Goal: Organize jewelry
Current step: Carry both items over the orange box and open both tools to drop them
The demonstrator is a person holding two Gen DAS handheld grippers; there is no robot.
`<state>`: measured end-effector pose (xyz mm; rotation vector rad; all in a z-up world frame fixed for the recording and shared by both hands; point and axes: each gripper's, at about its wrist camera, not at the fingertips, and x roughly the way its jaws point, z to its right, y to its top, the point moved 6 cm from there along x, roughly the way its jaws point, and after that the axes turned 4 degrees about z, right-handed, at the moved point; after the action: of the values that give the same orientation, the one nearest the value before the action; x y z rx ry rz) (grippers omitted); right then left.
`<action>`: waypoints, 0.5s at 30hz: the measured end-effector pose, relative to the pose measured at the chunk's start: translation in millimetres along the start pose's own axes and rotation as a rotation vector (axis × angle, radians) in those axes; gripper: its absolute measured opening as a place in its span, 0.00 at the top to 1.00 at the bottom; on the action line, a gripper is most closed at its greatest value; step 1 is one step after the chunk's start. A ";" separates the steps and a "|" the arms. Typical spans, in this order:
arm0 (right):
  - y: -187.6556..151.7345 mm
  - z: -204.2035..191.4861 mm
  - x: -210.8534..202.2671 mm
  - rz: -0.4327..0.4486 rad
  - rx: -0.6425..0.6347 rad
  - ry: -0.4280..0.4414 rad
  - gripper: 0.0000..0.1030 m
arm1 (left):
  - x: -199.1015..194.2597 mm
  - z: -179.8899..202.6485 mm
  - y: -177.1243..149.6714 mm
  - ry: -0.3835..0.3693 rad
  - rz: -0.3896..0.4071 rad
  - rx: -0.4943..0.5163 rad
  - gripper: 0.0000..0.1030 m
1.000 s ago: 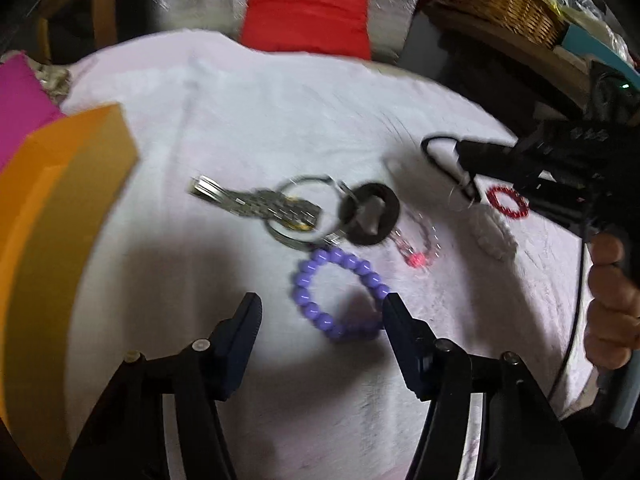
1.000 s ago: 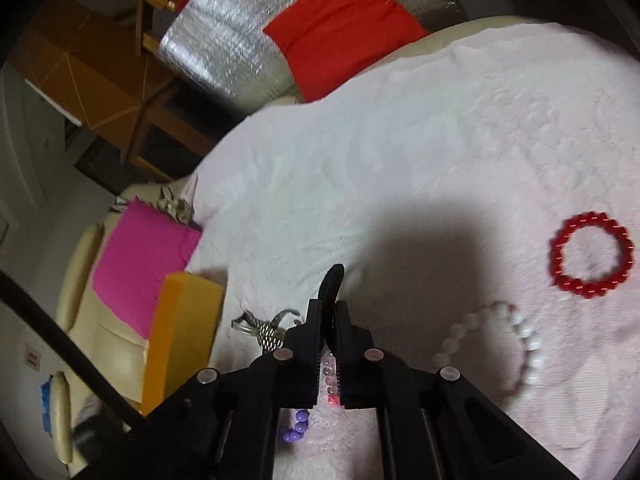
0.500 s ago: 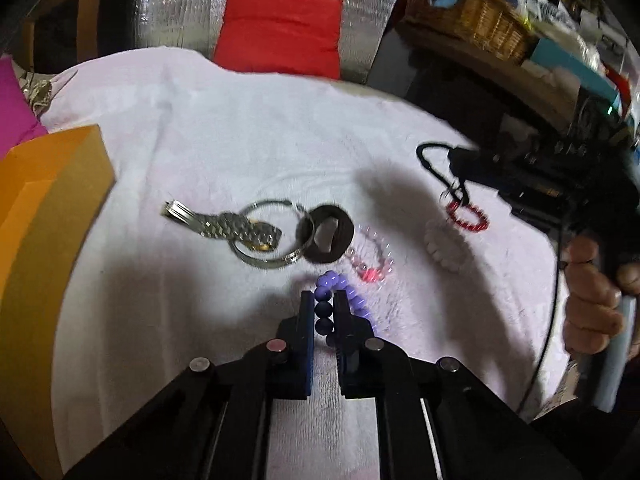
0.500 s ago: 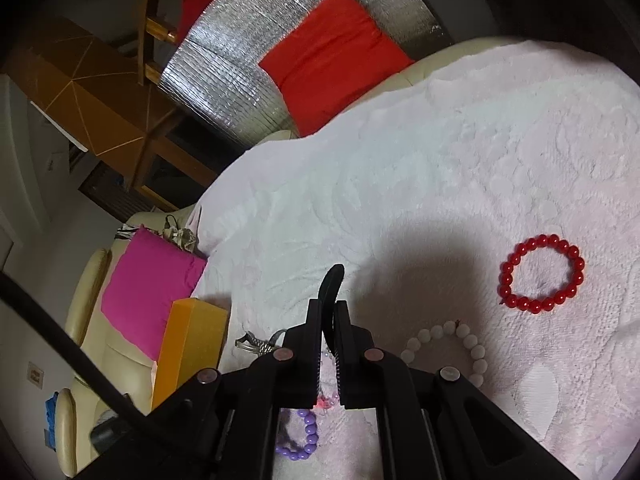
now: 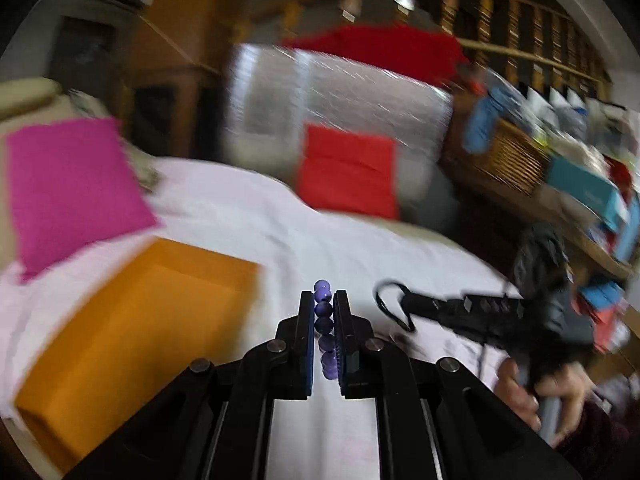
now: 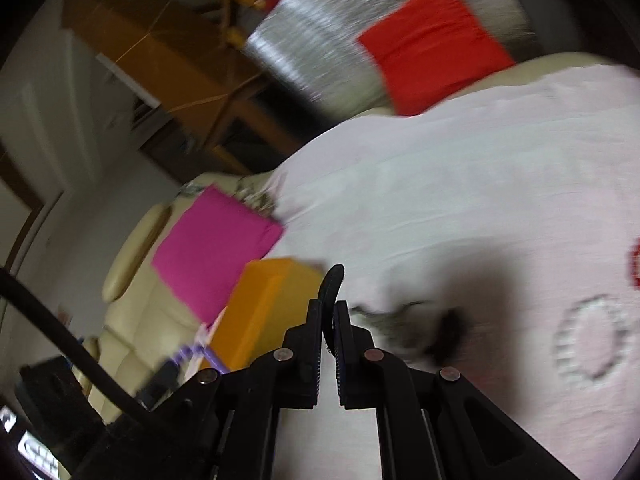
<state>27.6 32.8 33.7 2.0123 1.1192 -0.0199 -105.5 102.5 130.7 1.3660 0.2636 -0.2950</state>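
Cluttered living room; work surface is a pale pink cloth (image 5: 280, 220) spread over a cream sofa, with a red cushion (image 5: 348, 172) and silver padding behind, and a magenta cloth (image 5: 68, 188) to the left. Both views are motion-blurred.

Left gripper (image 5: 323, 332): fingers clamped on the purple bead bracelet (image 5: 323, 312), beads stacked in a line between the pads. It is carried above the cloth, just right of the open orange box (image 5: 132, 320). Judgement: the box is the bin for the jewelry, and pinching across the bead string keeps the loop from slipping in transit.

Right gripper (image 6: 329, 312): fingers together on a thin black loop (image 6: 332, 280) that sticks out past the tips. From the left view the loop (image 5: 394, 306) hangs at the nose of that gripper, with a hand (image 5: 532, 392) on its handle.

Left on the cloth: white bead bracelet (image 6: 592, 344), red bracelet (image 6: 635, 264) at the frame edge, and a blurred watch and dark ring (image 6: 424, 324).

Change against the earlier frames: a second ago the left fingers stood wide apart around the purple bracelet on the cloth; they have just been closing and now grip it, lifted clear and swung toward the box, which fills more of the left view. The right grip is unchanged; its view has shifted so the red bracelet sits at the edge.
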 end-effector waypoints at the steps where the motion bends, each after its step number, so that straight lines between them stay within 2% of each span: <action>1: -4.2 -11.9 8.7 -0.015 -0.013 0.019 0.94 | -3.9 -14.6 2.6 0.046 0.021 -0.016 0.91; 3: -9.6 -37.0 31.0 -0.050 -0.048 0.043 0.93 | -8.6 -44.4 4.1 0.131 0.037 -0.052 0.91; 6: -19.1 -71.2 69.2 -0.090 -0.077 0.069 0.93 | -5.6 -86.3 -6.3 0.261 -0.002 -0.088 0.91; 11: -33.2 -110.1 127.0 -0.143 -0.112 0.073 0.92 | 7.0 -124.9 -26.0 0.365 -0.100 -0.150 0.91; 12: -33.7 -113.2 135.7 -0.143 -0.115 0.057 0.92 | 10.0 -128.7 -29.0 0.384 -0.112 -0.155 0.87; 13: -32.4 -113.5 143.9 -0.148 -0.107 0.042 0.87 | 11.3 -131.7 -29.7 0.389 -0.117 -0.155 0.77; 14: -31.4 -110.5 148.3 -0.155 -0.087 0.034 0.73 | 12.4 -132.6 -31.0 0.391 -0.118 -0.156 0.70; 15: -29.0 -105.0 149.6 -0.157 -0.052 0.036 0.66 | 12.8 -132.1 -32.0 0.395 -0.114 -0.157 0.52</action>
<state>60.8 214.8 29.3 1.8821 1.2855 -0.0354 -106.7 225.9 72.4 1.2478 0.6814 -0.0927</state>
